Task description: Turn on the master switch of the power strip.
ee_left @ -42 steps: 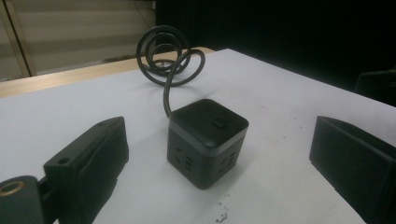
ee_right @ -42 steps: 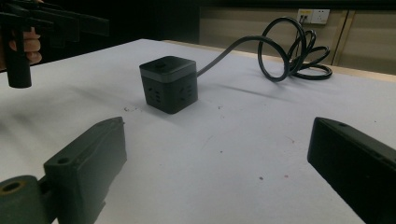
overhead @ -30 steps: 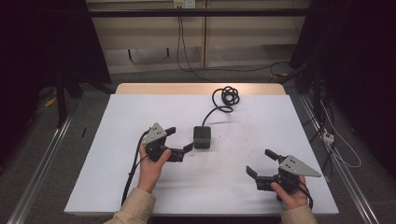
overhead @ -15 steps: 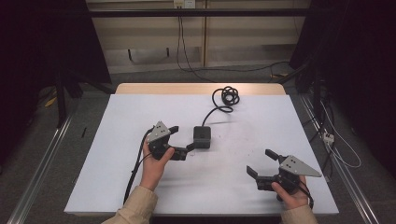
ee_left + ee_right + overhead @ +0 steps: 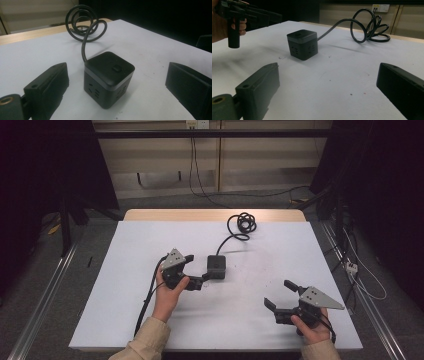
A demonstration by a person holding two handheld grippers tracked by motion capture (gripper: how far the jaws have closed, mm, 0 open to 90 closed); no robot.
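We hold the left gripper spread wide, the black plastic socket cube at its twelve o'clock, mid-table. Rigid, smooth-sided; we'd pinch opposite faces. Its stiff coiled cable may drag. The right gripper gapes empty.
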